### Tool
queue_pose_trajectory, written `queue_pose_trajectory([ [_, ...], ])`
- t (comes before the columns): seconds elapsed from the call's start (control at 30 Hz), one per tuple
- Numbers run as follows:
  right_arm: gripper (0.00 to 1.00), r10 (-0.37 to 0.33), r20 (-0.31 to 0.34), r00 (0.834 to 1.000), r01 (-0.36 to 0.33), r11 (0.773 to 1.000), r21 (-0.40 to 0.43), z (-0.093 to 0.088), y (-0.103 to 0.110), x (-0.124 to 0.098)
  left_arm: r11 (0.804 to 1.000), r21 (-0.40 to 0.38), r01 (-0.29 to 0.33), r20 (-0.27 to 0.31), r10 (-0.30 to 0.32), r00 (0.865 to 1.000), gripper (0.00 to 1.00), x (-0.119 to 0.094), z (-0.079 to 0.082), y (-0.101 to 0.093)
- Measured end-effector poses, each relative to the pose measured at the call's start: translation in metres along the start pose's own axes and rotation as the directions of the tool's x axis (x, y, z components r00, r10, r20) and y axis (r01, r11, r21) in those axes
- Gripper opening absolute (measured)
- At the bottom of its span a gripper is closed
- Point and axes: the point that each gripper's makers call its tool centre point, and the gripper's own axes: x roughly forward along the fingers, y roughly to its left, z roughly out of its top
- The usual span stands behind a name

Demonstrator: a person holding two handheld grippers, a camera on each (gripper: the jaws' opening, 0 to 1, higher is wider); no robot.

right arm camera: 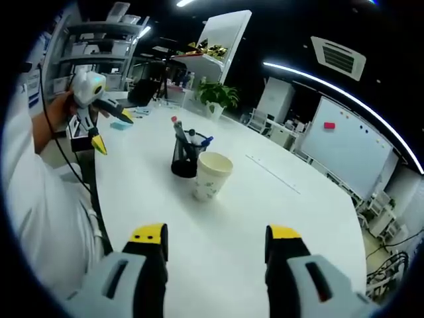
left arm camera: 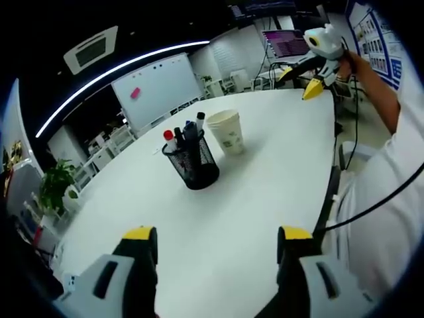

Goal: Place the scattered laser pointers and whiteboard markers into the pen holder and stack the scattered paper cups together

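Fingers on both grippers stand apart w/ nothing between them. In the left gripper view the left gripper (left arm camera: 217, 248) hangs over bare white surface (left arm camera: 265, 165), well back from the items; the right gripper (right arm camera: 216, 245) does the same in its own view. Each also turns up in the other's view, held up off the surface by the person's hand at the edge, yellow tips parted there too.

Task items sit together mid-surface. The black mesh pen holder (left arm camera: 192, 162) stands upright w/ markers (left arm camera: 183, 137) poking out the top, caps up: red, black and blue ones can be made out. Can't tell which, if any, are laser pointers. Just beside it, close enough that touching vs. a small gap can't be called, is the paper cup stack (left arm camera: 226, 131), upright, mouth up; a doubled rim suggests more than one cup nested.

No loose pens or cups visible on the surface, so prob. the task is done or nearly so. Both grippers being empty and pulled back fits that: nothing left to carry. Whiteboard (left arm camera: 157, 85) in the background, plant (right arm camera: 216, 94) at the far edge; neither matters here.
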Motion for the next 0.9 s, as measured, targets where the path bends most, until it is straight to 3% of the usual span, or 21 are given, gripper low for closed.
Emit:
queue_pose_trajectory([
  [0.9,0.59,-0.007,-0.035,0.999,0.008,1.000,0.029,-0.016,-0.001,-0.011,1.000,0.019,0.004,-0.023,-0.004,1.000,0.72,-0.007,-0.002,-0.003],
])
